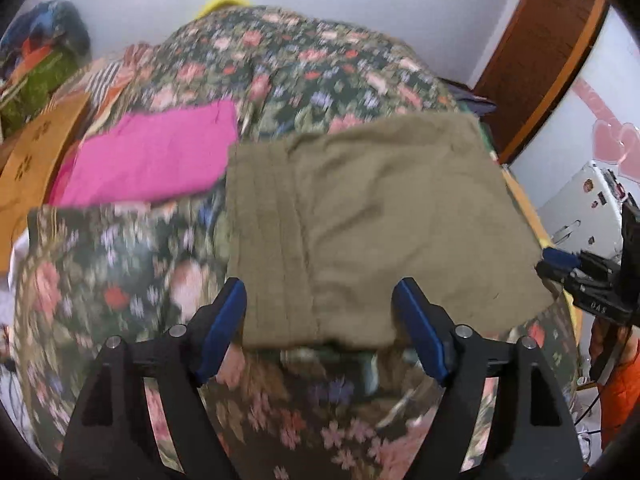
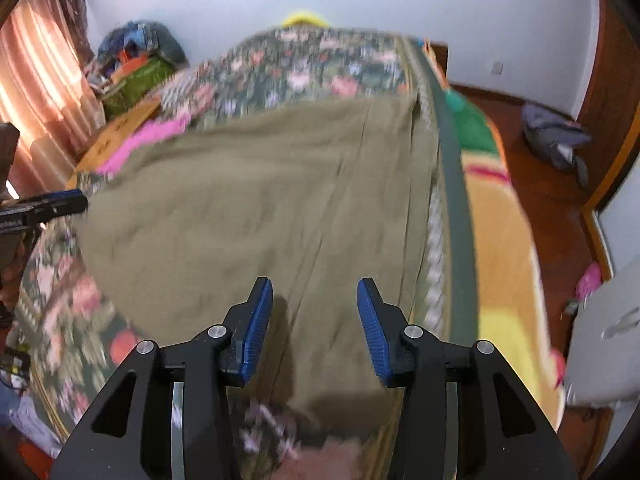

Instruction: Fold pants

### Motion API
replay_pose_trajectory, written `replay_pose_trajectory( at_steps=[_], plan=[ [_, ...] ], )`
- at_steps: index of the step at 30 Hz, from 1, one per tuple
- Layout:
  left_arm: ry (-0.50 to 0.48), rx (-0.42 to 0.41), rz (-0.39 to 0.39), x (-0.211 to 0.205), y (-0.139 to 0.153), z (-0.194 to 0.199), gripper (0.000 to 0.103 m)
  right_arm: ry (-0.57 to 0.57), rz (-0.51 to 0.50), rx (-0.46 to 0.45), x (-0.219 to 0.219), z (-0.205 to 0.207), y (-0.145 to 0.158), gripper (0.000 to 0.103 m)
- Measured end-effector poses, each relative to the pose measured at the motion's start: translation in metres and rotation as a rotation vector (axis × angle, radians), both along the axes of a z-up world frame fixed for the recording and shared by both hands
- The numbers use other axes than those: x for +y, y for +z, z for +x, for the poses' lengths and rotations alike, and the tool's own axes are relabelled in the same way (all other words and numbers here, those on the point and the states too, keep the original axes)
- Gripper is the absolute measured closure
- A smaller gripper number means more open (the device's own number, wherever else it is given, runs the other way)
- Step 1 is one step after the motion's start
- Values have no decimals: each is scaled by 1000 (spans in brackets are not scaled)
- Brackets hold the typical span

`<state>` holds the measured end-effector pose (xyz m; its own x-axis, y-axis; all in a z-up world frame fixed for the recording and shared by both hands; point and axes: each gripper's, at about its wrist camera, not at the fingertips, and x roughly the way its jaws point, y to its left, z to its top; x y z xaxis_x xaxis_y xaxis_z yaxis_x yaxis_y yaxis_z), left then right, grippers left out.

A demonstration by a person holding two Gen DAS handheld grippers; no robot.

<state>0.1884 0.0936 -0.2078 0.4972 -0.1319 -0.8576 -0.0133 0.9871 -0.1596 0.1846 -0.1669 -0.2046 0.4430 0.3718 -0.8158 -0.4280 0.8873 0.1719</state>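
Observation:
The olive-green pants [image 1: 372,216] lie folded flat on the floral bedspread [image 1: 100,280]. They also fill the middle of the right wrist view [image 2: 260,208]. My left gripper [image 1: 320,300] is open and empty, hovering above the pants' near edge. My right gripper [image 2: 314,304] is open and empty, above the pants' near right part. The right gripper also shows at the right edge of the left wrist view [image 1: 560,264], and the left gripper at the left edge of the right wrist view [image 2: 60,202].
A folded pink garment [image 1: 160,156] lies left of the pants, by a cardboard box [image 1: 36,160]. A pile of clothes [image 2: 136,60] sits at the far left. The bed's right edge has an orange and yellow blanket [image 2: 508,248]; wooden floor [image 2: 552,200] lies beyond.

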Motion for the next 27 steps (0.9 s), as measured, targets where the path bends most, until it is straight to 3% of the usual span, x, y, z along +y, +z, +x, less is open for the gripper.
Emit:
replay_pose_trajectory(
  at_steps=[3, 6, 10, 18, 20, 23, 27],
  plan=[
    [30, 14, 44, 0, -16, -9, 17, -21, 44, 46, -6, -5, -14, 62],
    [78, 16, 2, 8, -21, -16, 15, -52, 87, 78, -15, -4, -14, 61],
    [118, 6, -39, 15, -9, -27, 15, -49, 13, 32, -11, -9, -7, 61],
    [102, 70, -262, 13, -19, -42, 12, -39, 25, -91, 3, -20, 23, 61],
    [103, 76, -299, 10, -24, -42, 7, -20, 22, -108, 15, -19, 24, 60],
    [109, 59, -367, 9, -26, -38, 1, 14, -9, -115, 31, -15, 18, 60],
    [123, 64, -448, 15, -30, -25, 1, 37, -51, -66, 42, -10, -3, 60]
  ],
)
